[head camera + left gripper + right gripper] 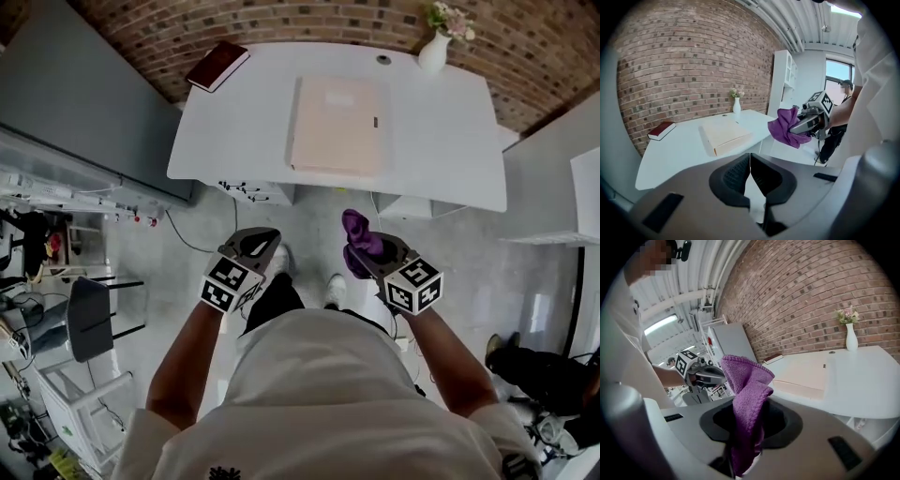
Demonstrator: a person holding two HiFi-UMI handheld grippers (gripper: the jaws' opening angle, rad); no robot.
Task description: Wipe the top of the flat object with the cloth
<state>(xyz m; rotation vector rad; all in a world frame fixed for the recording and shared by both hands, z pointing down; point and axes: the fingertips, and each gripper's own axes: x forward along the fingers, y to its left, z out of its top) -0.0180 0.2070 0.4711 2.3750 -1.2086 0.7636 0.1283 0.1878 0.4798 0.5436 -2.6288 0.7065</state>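
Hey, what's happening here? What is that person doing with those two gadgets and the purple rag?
A person stands facing a white table, holding a gripper in each hand. The right gripper is clamped on a purple cloth that sticks up from its jaws. The left gripper is shut and empty. Both are held short of the table, so the flat beige object lying on it is untouched and wiping has not yet begun.

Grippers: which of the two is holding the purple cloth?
The right gripper; its jaws are shut on the purple cloth, while the left gripper is shut and empty.
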